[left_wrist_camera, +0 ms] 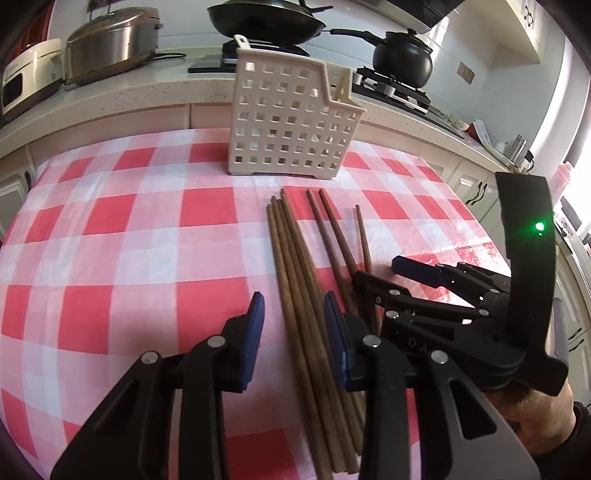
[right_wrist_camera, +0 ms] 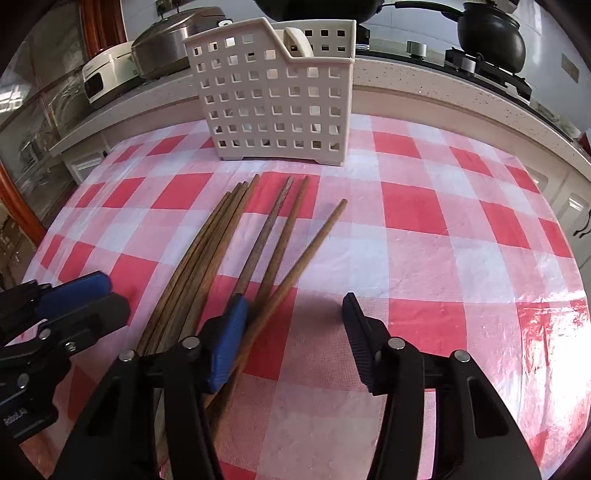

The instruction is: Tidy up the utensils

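Several brown wooden chopsticks [left_wrist_camera: 295, 280] lie fanned on the red-and-white checked tablecloth [left_wrist_camera: 110, 221], tips toward a cream perforated utensil holder [left_wrist_camera: 291, 122] at the table's far edge. My left gripper [left_wrist_camera: 293, 332] is open, its jaws straddling the left bundle of chopsticks. My right gripper [left_wrist_camera: 376, 275] is beside it to the right. In the right wrist view the right gripper [right_wrist_camera: 295, 328] is open over the rightmost chopstick [right_wrist_camera: 303, 254]; the holder [right_wrist_camera: 277, 96] holds a cream utensil handle [right_wrist_camera: 299, 40]. The left gripper [right_wrist_camera: 88, 291] shows at the left edge.
Behind the table runs a kitchen counter [left_wrist_camera: 147, 96] with a rice cooker [left_wrist_camera: 110, 40], a black wok [left_wrist_camera: 266, 20] and a black pot [left_wrist_camera: 402, 55] on a stove. Cabinets with dark handles [left_wrist_camera: 476, 192] stand to the right.
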